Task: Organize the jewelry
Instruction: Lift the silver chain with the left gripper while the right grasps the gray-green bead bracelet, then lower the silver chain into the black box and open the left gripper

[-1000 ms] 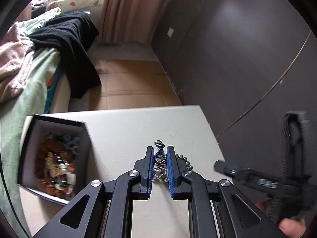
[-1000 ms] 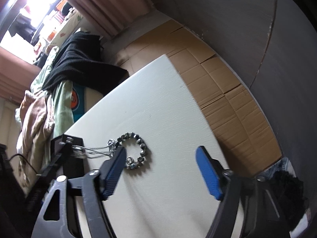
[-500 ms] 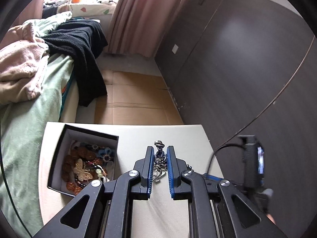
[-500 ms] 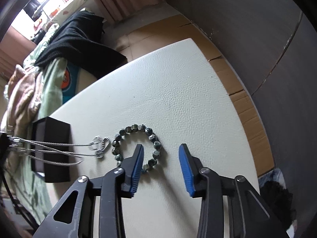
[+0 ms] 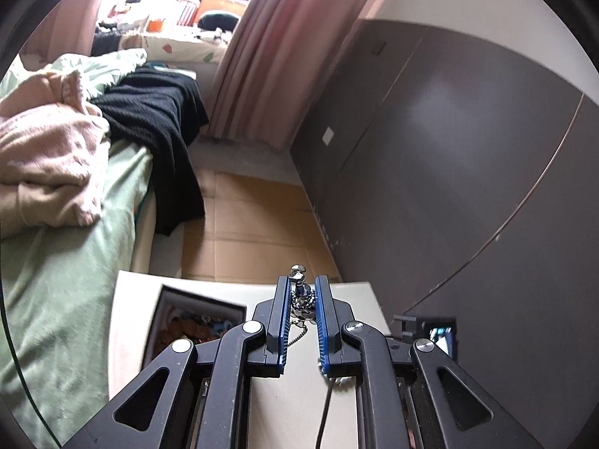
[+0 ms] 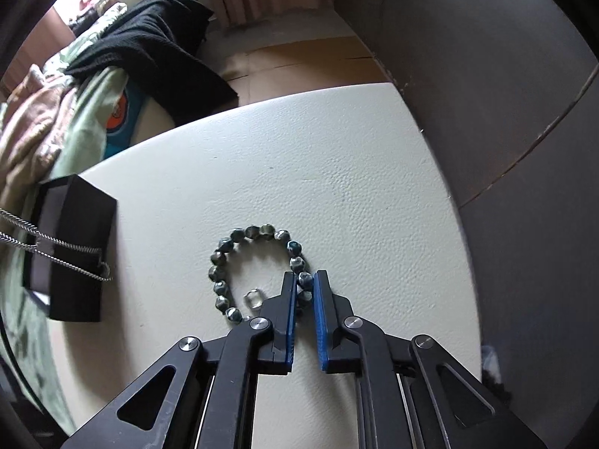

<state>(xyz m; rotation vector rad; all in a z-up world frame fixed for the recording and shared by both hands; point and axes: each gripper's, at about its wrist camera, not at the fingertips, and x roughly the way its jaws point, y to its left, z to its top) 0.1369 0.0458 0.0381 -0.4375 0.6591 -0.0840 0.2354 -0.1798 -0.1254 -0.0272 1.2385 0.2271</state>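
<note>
Left gripper (image 5: 303,293) clamped on silver chain (image 5: 299,299), held up over the table (image 6: 337,172); loose end dangles toward the black box (image 6: 80,224) at the table's left side. Right gripper (image 6: 305,286) pinched around one bead of the bead bracelet (image 6: 258,231), which lies flat mid-table.

Risks: bracelet may slip off a single round bead on lifting; hanging chain could snag the box wall or swing wide of the opening. Small clear ring (image 6: 254,298) inside the bracelet loop could get dragged.

Room: far and right table surface bare; right edge near the dark wall (image 6: 505,75); bed (image 5: 56,262) crowds the left.
</note>
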